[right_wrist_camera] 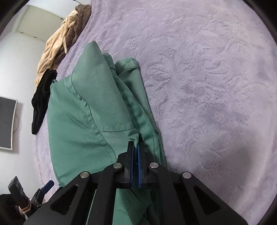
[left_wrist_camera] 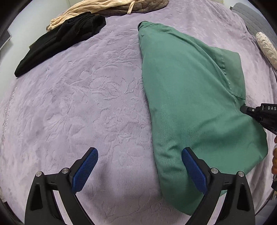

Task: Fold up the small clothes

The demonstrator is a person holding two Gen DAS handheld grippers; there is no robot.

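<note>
The green shorts (left_wrist_camera: 190, 97) lie on the lilac fleece blanket (left_wrist_camera: 77, 103) of the bed, already doubled leg over leg into a long wedge, with the waistband end far from the left camera and the hem end near it. The right tongs (right_wrist_camera: 135, 152) are pinched closed on a seamed edge of the shorts, fabric bunched between the blue pads; in the left wrist view the same tool shows at the garment's right edge. The left tongs (left_wrist_camera: 139, 155) stand wide apart and hold nothing, one pad (left_wrist_camera: 193, 171) resting over the near corner of the shorts and the other pad (left_wrist_camera: 84, 169) over bare blanket.

The step in hand looks like the next fold, and doing it well depends on both ends moving together. The left tongs should close on the near hem, catching every layer rather than the top one alone, since the stacked legs can slide apart. The right grip seems to hold a thick seam, which is good purchase. Lift only enough to clear the blanket: the fleece is grippy and may drag the lower layer back, leaving a crease. Carry the edge across in a flat arc and lay it square before letting go.

A black garment (left_wrist_camera: 60, 41) and a beige hoodie (left_wrist_camera: 90, 10) lie well apart at the far edge.
</note>
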